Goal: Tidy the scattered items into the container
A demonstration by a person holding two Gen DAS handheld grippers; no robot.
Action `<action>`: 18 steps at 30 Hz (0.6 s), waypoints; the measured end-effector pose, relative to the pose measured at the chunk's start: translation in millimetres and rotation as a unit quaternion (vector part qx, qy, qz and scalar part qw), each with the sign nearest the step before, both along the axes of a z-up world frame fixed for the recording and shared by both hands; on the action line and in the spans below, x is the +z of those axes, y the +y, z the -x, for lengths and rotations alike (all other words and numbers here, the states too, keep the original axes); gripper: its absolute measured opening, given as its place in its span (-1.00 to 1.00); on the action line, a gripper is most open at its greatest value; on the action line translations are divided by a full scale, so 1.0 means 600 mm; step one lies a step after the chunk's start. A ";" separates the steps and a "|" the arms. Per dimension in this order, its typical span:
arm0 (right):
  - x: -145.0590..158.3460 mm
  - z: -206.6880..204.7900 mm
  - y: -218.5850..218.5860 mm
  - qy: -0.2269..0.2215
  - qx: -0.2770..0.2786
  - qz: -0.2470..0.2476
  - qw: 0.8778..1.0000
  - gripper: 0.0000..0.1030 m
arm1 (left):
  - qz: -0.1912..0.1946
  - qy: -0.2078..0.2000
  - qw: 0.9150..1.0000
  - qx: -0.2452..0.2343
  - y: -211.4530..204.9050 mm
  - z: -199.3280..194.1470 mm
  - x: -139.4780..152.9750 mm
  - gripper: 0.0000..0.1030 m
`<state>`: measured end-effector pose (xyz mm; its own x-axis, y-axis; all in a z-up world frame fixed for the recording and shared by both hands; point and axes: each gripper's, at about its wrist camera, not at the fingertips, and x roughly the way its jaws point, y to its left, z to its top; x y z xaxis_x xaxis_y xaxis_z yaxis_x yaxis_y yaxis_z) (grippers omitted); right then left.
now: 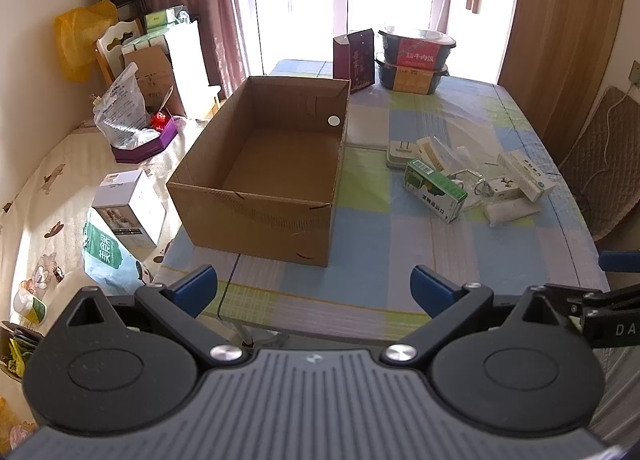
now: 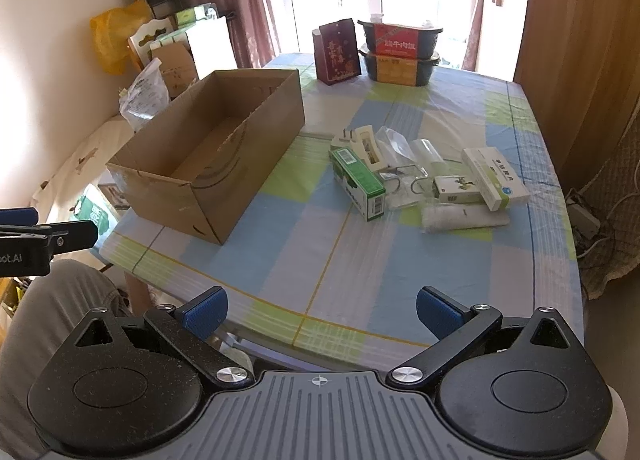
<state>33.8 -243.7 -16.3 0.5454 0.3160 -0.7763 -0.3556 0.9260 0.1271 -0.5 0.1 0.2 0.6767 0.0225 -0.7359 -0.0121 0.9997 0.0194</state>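
1. Blue-padded left gripper [image 1: 314, 289]: jaws spread wide, nothing between them, touching nothing; it hangs over the near table edge.
2. Right gripper [image 2: 321, 310]: jaws equally wide apart, empty, no contact; also over the near edge of the table [image 2: 280, 260].
3. Each gripper shows at the margin of the other's view: right one at 3 o'clock in the left wrist view, left one at 9 o'clock in the right wrist view.
4. Box [image 1: 264, 164], brown cardboard, open top, sits on the checked cloth at 12 o'clock from the left gripper, 11 o'clock from the right. Interior bare except a white round sticker [image 1: 333, 120] on the far inner wall.
5. Scattered items lie in a loose cluster on the cloth, at 1 o'clock from both grippers, well apart from them and outside the box:
   - green carton [image 2: 359, 184], nearest the box
   - white plug [image 1: 401, 154]
   - white carton [image 2: 495, 177], propped on the small carton [image 2: 456, 188]
   - white roll [image 2: 464, 218], nearest the table's front
   - clear plastic wrap [image 2: 400, 148] among them
6. Far end of table, 12 o'clock: dark red bag [image 2: 337, 52] beside two stacked black meal tubs [image 2: 400, 54].
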 end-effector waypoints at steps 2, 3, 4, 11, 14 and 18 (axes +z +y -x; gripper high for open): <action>-0.001 0.001 -0.001 -0.001 0.000 0.000 1.000 1.00 | 0.000 0.000 1.000 0.000 0.000 0.001 0.001 0.97; -0.001 0.001 -0.001 -0.002 0.000 0.000 1.000 1.00 | 0.000 0.000 1.000 0.000 0.000 0.002 0.001 0.97; -0.002 0.002 -0.002 -0.003 -0.001 0.000 1.000 1.00 | 0.001 0.000 1.000 -0.001 0.001 0.003 0.001 0.97; 0.009 0.000 -0.002 -0.001 -0.004 -0.002 1.000 1.00 | 0.004 -0.002 1.000 -0.005 0.008 0.008 -0.003 0.97; 0.008 0.003 0.000 -0.002 -0.003 0.000 1.000 1.00 | 0.003 -0.002 1.000 -0.005 0.006 0.005 -0.005 0.97; 0.011 -0.001 -0.004 -0.002 -0.003 0.000 1.000 1.00 | 0.004 -0.001 1.000 -0.007 0.006 0.004 -0.005 0.97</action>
<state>34.4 -245.9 -9.7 0.5509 0.3127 -0.7738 -0.3499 0.9283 0.1260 -2.9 4.0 -3.0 0.6791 0.0074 -0.7340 0.0016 0.9999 0.0115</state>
